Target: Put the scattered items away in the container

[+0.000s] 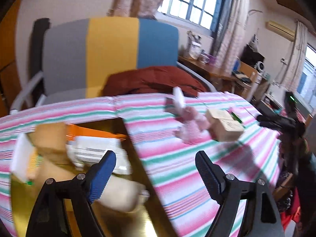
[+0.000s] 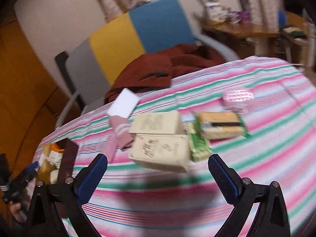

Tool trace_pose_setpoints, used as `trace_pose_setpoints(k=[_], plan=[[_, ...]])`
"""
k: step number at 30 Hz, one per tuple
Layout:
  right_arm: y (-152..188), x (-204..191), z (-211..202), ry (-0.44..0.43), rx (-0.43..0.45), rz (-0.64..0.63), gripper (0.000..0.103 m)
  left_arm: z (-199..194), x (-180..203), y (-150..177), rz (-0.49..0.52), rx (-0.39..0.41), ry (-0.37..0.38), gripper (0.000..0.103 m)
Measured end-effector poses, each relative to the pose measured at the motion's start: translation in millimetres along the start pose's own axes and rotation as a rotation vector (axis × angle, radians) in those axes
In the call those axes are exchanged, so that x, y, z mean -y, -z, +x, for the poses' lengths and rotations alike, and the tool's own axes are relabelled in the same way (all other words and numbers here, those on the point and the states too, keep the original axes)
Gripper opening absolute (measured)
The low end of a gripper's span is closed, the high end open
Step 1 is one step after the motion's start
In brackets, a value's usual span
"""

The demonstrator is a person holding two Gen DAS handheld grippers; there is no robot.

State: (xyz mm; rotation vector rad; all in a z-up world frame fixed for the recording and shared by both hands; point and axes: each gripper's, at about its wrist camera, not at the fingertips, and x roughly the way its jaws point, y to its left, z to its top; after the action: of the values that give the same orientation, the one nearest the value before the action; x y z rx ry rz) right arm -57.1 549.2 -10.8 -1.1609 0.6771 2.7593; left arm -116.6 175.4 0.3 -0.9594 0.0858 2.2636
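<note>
Fingers of the left gripper (image 1: 156,169) and right gripper (image 2: 158,175) are spread wide and empty. Beyond the right gripper, the cream box (image 2: 161,152) is seen on the striped cloth (image 2: 256,158), outside the container (image 1: 138,158). Neighbouring packets could be knocked by a blurred, hasty approach.

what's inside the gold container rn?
In the gold container: a white printed packet, an orange package behind it, a cream pouch nearest the open left tongs. Motion blur; anything beneath these is covered.
</note>
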Motion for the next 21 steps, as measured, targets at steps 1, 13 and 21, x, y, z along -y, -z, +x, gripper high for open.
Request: trace_pose_setpoints(k=[1, 13, 21], plan=[[-5, -1, 10, -0.008, -0.018, -0.013, 0.103, 4, 6, 1, 0.006, -0.01, 0.009, 0.084], [-11, 5, 93, -0.17, -0.296, -0.025, 0.103, 52, 68, 9, 0.087, -0.128, 0.106, 0.084], [14, -27, 94, -0.261, -0.417, -0.158, 0.103, 77, 99, 6, 0.108, -0.166, 0.139, 0.083]])
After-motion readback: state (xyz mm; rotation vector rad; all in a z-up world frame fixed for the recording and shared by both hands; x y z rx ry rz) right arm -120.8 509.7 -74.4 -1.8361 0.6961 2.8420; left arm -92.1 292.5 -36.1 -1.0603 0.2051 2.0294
